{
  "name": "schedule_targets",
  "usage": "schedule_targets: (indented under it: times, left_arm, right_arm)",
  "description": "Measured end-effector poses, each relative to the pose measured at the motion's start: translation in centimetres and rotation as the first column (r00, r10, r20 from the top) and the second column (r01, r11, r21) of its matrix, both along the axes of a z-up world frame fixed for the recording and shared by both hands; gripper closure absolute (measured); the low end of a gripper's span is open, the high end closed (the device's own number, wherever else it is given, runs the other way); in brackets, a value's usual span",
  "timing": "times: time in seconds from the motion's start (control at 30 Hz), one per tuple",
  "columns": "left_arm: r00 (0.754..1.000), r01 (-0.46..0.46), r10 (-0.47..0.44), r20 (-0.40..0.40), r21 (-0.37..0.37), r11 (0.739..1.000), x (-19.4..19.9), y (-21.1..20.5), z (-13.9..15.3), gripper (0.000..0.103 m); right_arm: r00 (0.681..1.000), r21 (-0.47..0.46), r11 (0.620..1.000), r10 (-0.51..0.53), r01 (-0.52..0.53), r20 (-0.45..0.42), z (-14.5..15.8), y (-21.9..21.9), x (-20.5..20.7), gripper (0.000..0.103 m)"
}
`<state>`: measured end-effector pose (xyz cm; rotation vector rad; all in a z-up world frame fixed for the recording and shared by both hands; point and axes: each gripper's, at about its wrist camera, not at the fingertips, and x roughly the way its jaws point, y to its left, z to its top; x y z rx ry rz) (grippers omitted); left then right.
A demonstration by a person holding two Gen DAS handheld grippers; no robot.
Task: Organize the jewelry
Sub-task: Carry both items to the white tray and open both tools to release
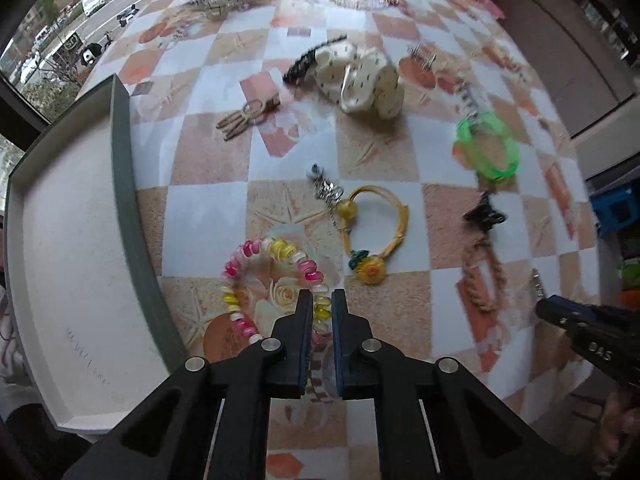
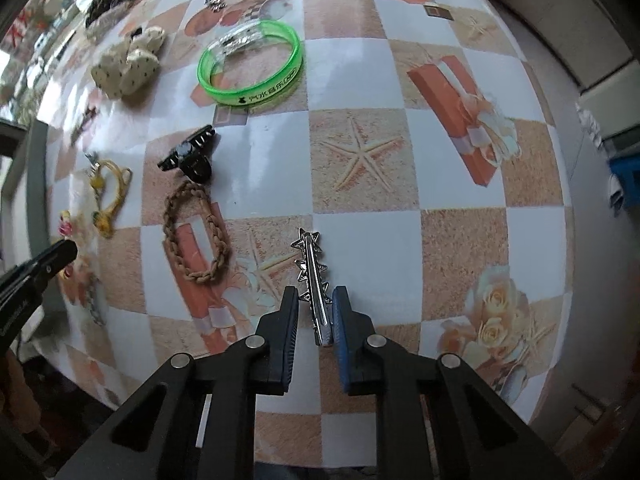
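Left gripper [image 1: 321, 300] is straddling the near arc of the pink-yellow coil bracelet [image 1: 272, 280]; the fingers are standing slightly parted around the coil, and whether they are pinching it I cannot tell. The bracelet is lying flat on the table [image 1: 400, 152], just right of the grey tray [image 1: 120, 184], so the left hand is the nearer one for a transfer.

Right gripper [image 2: 315, 300] is bracketing the silver star hair clip [image 2: 314, 280]. The clip's long axis is running straight ahead along the fingers, its near end touching the right finger, with a gap showing on the left.

Count on the table: one green bangle [image 2: 256, 88], one braided brown band [image 2: 196, 236], one black claw clip [image 2: 188, 154], one yellow cord bracelet [image 1: 376, 232], one spotted cream bow [image 1: 360, 76].
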<state>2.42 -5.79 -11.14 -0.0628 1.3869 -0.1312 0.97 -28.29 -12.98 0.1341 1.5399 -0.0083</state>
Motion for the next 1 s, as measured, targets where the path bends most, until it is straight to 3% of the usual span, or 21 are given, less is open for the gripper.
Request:
schedule_targets:
  times: [0.27,0.43,0.67,1.0]
  left_arm:
    - [0.999,-0.028,0.03,0.042,-0.034,0.999,-0.8,1.2,3.5,0.09]
    - [0.995,-0.063,0.066,0.08,-0.031,0.998,-2.7,3.8,5.5,0.09]
    - [0.981,-0.153,0.155,0.119,-0.024,0.988,-4.7,8.2,7.5,0.09]
    - [0.965,-0.239,0.236,0.116,0.011,0.971,-6.7,16.1,6.3,0.09]
  right_arm:
    - [0.999,0.07,0.997,-0.02,0.019,0.027,3.0,-0.2,-0.2,0.084]
    - [0.998,0.121,0.992,0.022,-0.03,0.065,5.0,1.4,-0.8,0.084]
    - [0.982,0.167,0.972,0.145,-0.164,0.118,6.6,7.8,-1.6,0.084]
    - [0.93,0.21,0.912,0.319,-0.354,0.18,7.8,19.4,-1.2,0.084]
